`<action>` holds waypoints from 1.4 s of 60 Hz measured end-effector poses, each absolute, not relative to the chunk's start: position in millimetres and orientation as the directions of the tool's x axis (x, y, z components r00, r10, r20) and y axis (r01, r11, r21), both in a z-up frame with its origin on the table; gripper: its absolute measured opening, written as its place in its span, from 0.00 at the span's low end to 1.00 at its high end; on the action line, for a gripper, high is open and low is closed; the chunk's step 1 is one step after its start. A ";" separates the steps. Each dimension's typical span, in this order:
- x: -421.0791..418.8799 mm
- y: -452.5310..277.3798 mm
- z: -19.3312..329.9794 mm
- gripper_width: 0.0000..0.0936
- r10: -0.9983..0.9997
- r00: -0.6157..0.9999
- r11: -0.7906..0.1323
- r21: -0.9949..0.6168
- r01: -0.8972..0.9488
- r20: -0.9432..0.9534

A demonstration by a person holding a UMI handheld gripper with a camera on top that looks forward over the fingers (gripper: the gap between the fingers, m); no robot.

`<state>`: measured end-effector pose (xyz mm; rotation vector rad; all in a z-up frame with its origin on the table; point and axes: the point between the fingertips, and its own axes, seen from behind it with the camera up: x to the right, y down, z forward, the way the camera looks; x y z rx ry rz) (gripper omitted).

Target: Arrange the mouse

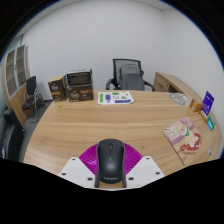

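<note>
A black computer mouse with a scroll wheel sits between my two fingers, its nose pointing away from me over the wooden table. My gripper holds it: the magenta pads press on both its sides, and it appears lifted slightly above the tabletop. The rear of the mouse covers the lower part of the fingers.
Beyond the fingers lie a printed sheet, a brown box at the far left, and a black office chair behind the table. A snack bag and a purple card are at the right.
</note>
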<state>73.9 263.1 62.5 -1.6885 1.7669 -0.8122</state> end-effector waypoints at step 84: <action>122.2 -129.6 -16.1 0.57 -0.985 -0.147 0.037 -0.714 -0.699 0.093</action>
